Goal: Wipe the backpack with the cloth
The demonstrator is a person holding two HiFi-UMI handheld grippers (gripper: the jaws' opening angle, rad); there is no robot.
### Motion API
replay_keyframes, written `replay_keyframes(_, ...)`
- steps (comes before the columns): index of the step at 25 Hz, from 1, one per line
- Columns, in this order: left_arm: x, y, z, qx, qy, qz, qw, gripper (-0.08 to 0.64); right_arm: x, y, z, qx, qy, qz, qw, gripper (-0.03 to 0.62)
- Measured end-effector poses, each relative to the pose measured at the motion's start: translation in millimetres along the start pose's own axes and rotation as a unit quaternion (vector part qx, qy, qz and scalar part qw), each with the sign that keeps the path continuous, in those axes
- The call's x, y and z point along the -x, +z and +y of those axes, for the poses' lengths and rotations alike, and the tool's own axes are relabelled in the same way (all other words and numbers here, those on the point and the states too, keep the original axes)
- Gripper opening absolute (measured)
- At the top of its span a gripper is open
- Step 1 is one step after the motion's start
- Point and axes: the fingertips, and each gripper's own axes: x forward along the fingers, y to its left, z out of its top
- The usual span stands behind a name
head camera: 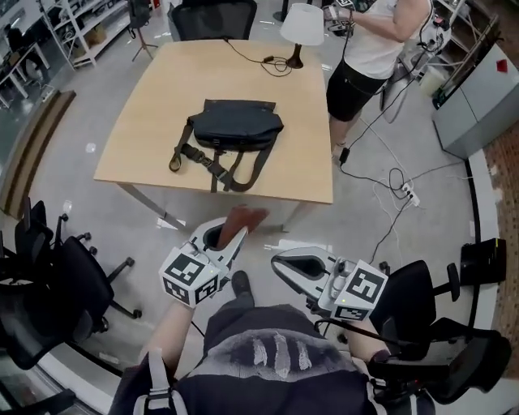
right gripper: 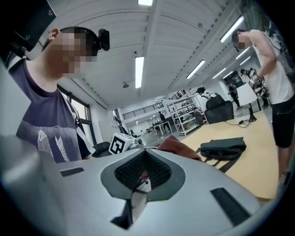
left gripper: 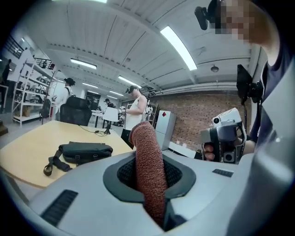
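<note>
The backpack (head camera: 233, 126) is lying flat on the table (head camera: 154, 97), toward its near middle, with its straps (head camera: 212, 162) trailing to the near edge. Nothing is touching it. The cloth (head camera: 243, 219), a reddish-brown towel, is sitting well apart from the backpack, off the table's near side, clamped in the left gripper (head camera: 220, 239). The left gripper view is showing the cloth (left gripper: 148, 170) standing up between the jaws, which are pressing on it from both sides, its free end curling over toward the far backpack (left gripper: 85, 151).

The right gripper (head camera: 281, 262) is hovering just right of the left one, also near of the table. Its jaws are lying together with nothing between them; its own view is catching the cloth (right gripper: 177, 146) just beyond them and the backpack (right gripper: 222, 147) farther off.

At the table's far right corner a lamp (head camera: 302, 24) is standing, its cord (head camera: 272, 63) looping across the top. A person (head camera: 373, 44) is standing beside the far right edge. Office chairs (head camera: 49, 275) are crowding the near left floor.
</note>
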Motion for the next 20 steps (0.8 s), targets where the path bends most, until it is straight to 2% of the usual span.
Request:
replay_keyframes(3,-33,27,41,0.022,-0.026,-0.001,0.9994,0.057,-22,11,-29,-0.012,-0.017,-0.003,1.000,0.002)
replay_keyframes(6,-73,46,73,0.055,-0.039,0.002,0.9977,0.057,-33,10,-56,-0.012,-0.033,0.015,0.999,0.001)
replay_keyframes(9,-123,59,94,0.073,-0.059,0.009,0.9955,0.057,-36,16,-95,-0.013,-0.046,0.015,0.999,0.002)
replay_keyframes(12,-177,64,109,0.084,-0.073,0.031,0.9934,0.057,-34,29,-137,-0.018,-0.042,0.003,0.999,0.002)
replay_keyframes(16,-245,65,141,0.105,-0.051,0.061,0.9913,0.057,-27,51,-198,-0.031,-0.014,-0.007,0.999,0.002)
replay_keyframes(20,-311,50,180,0.111,-0.013,0.115,0.9870,0.057,-23,75,-250,-0.048,0.029,-0.001,0.998,0.002)
